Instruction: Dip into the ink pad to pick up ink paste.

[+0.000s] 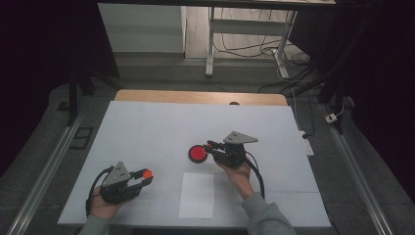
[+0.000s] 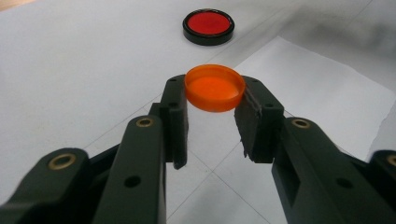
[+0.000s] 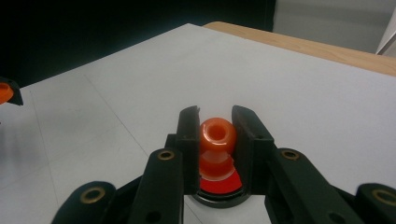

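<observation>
My left gripper is near the table's front left, shut on a flat orange cap held by its rim just above the white surface. My right gripper is at the middle of the table, shut on a small rounded orange piece with a hole in its top. That piece hangs right over a red disc with a black rim. Whether it touches the disc I cannot tell.
A white board covers the table, and a wooden edge shows at the far side. A loose white sheet lies near the front edge between the two hands. Metal rails run along both sides of the table.
</observation>
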`<action>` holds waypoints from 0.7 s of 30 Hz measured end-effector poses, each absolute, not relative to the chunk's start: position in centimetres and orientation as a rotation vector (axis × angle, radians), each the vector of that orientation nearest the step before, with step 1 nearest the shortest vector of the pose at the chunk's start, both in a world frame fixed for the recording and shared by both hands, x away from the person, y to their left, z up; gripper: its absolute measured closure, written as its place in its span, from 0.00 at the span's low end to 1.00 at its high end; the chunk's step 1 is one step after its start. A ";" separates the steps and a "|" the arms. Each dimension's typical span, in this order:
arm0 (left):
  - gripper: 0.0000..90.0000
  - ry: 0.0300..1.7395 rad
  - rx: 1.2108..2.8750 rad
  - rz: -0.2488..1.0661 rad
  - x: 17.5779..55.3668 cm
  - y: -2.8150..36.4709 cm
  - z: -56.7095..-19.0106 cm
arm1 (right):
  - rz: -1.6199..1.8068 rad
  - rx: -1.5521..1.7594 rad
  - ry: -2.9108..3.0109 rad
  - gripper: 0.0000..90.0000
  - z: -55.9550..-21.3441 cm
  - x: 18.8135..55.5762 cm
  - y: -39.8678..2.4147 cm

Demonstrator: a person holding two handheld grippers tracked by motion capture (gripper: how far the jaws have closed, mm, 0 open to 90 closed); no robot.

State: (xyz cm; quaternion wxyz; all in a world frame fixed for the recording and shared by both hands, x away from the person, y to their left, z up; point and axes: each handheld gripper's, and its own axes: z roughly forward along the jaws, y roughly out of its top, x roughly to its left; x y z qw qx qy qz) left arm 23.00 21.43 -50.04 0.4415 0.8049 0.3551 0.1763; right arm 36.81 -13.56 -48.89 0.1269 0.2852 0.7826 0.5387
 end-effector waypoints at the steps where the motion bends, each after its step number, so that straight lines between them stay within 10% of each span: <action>1: 0.72 0.882 1.998 0.436 23.0 21.4 -50.0 | 1.568 0.832 2.280 0.81 -48.9 36.8 -13.6; 21: 0.72 0.884 1.998 0.434 23.1 21.3 -50.0 | 1.618 0.824 2.280 0.81 -48.8 35.3 -15.6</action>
